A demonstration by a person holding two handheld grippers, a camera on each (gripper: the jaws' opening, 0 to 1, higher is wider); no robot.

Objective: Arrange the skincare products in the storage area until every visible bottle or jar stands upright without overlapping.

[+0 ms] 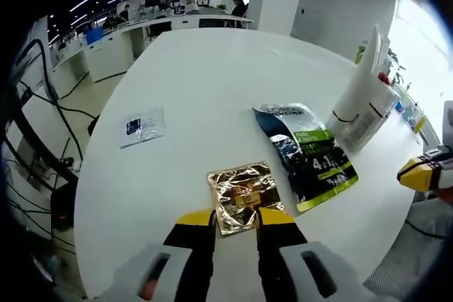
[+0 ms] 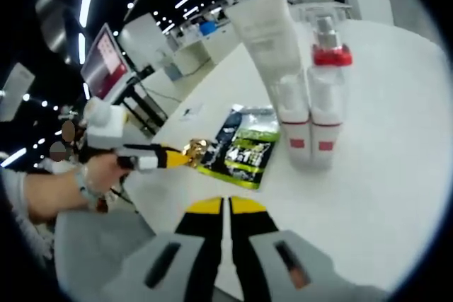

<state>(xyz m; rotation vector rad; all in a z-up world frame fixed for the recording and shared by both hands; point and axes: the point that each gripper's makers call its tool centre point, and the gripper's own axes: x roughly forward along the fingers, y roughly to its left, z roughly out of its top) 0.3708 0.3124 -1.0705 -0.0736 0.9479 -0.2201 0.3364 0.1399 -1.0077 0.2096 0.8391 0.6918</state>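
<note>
White round counter [image 1: 212,90] carrying everything, open office behind. Crinkled gold foil sachet [image 1: 243,194] lying flat near the counter's near edge, touching the dark green-and-black sachet [image 1: 306,153]; white tube [image 2: 269,40] and red-collared clear bottles [image 2: 327,97] standing upright beyond. Left gripper [image 1: 236,225] fingers spread, straddling the gold sachet; right gripper [image 2: 226,206] fingers pressed together, empty. Probably best closing squarely across the sachet's edge, avoiding the neighbour.

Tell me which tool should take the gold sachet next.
Left. The left tool already straddles the near edge of the gold sachet, jaws open around it. The right tool is shut and points toward the upright bottles, away from the sachet.
</note>
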